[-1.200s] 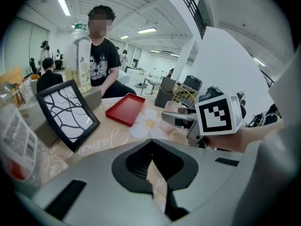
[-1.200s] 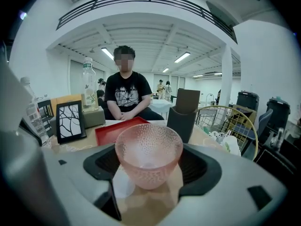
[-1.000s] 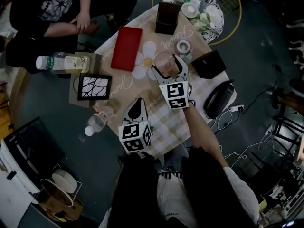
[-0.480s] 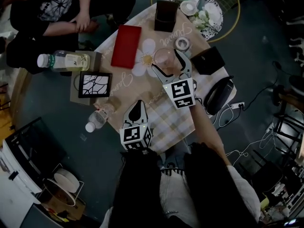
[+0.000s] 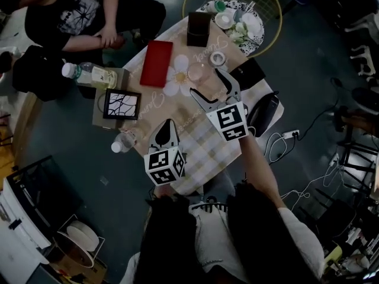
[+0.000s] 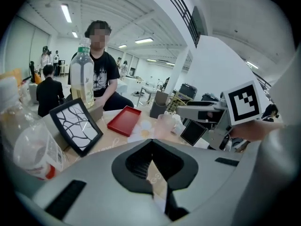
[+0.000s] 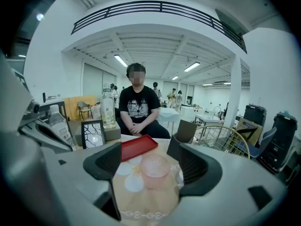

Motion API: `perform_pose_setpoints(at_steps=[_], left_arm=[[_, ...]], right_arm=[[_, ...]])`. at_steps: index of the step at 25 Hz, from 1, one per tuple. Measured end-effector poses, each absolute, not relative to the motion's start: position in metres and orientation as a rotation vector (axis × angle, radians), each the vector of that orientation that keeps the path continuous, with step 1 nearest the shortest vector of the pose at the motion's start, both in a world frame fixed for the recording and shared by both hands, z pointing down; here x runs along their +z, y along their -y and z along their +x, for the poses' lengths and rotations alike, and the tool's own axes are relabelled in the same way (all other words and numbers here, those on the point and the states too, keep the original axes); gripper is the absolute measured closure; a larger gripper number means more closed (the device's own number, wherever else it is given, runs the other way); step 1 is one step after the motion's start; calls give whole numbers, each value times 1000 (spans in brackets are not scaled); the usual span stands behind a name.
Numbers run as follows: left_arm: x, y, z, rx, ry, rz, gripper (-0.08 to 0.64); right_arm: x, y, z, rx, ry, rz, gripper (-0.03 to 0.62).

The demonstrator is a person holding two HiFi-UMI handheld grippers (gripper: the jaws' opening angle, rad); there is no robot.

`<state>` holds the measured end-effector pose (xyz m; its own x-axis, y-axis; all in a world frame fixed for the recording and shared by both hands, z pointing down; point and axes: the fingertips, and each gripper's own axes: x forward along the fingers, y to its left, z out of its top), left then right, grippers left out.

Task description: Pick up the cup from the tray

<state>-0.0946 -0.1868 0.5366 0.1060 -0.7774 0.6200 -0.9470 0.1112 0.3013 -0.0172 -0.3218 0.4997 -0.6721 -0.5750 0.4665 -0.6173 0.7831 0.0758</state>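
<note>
A pale pink see-through cup (image 5: 198, 74) stands upright on the flowered tablecloth, just right of a red tray (image 5: 156, 63) and not on it. My right gripper (image 5: 205, 82) is open, its fingertips just short of the cup on either side. In the right gripper view the cup (image 7: 155, 169) sits centred ahead of the open jaws, with the red tray (image 7: 138, 148) behind it to the left. My left gripper (image 5: 167, 129) hangs over the near checked part of the cloth. It is shut with nothing in it (image 6: 152, 141).
On the left are a framed picture (image 5: 121, 104), a tea bottle (image 5: 90, 74) on a box and a water bottle (image 5: 124, 142). A dark box (image 5: 198, 28), tape roll (image 5: 218, 58) and black notebook (image 5: 247, 74) ring the cup. A person (image 5: 77, 16) sits opposite.
The head view has shifted a little. My right gripper stays open at the cup, which has not left the table. The left gripper stays shut in much the same place.
</note>
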Motion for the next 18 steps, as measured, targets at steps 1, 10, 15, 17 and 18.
perform_pose_setpoints(at_steps=[1,10,15,17,18], left_arm=[[530,186,-94,311,1703,1717,554],[485,164,-88,260,1709,1850,555],[465,142,-86,236,1709,1899,555],[460,133,-87,231,1706,1912,555],[458,128,-87,228,1702,1917,555]], right_arm=[[493,316,-15,109,2500,889,206],[443,254,7,121,2500,1019,323],[431,216,20,172,2481,1128,416],[425,205,27,181,2470,1195,497],[423,200,30,189,2469,1226,550]])
